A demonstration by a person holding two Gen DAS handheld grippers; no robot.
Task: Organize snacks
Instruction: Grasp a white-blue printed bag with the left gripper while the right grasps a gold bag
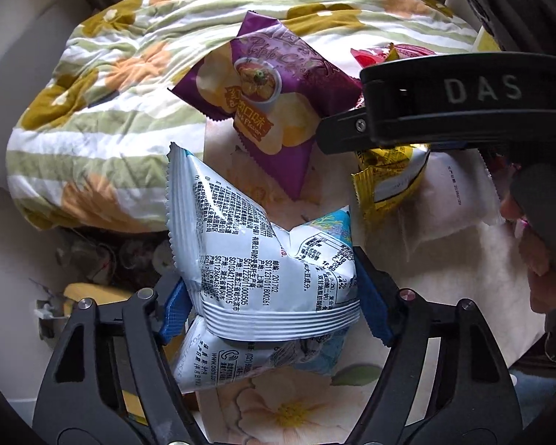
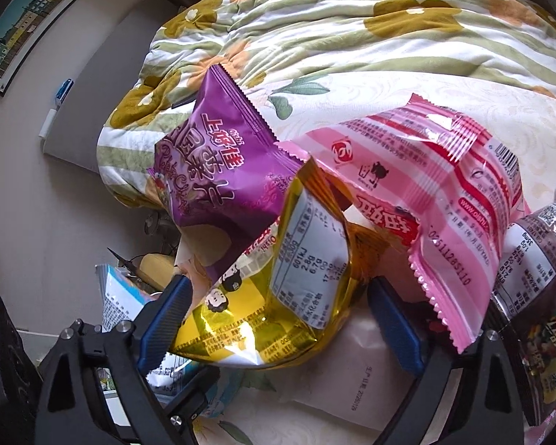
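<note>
My left gripper (image 1: 274,307) is shut on a white-and-blue snack bag (image 1: 263,259), held above the bed. Beyond it a purple potato chip bag (image 1: 266,107) lies on the sheet. My right gripper (image 2: 278,315) is shut on a yellow snack bag (image 2: 278,296); it also shows in the left wrist view (image 1: 389,174), under the right gripper's black body (image 1: 444,111). In the right wrist view the purple bag (image 2: 218,178), a pink snack bag (image 2: 426,193) and a brown packet (image 2: 537,256) lie close around the yellow one. A white packet (image 2: 352,371) lies beneath.
A rolled floral quilt (image 1: 103,85) fills the far side of the bed. The floral bed sheet (image 1: 285,400) lies below the bags. The floor with clutter (image 1: 103,263) is at the left bed edge. A framed picture (image 2: 22,26) hangs on the wall.
</note>
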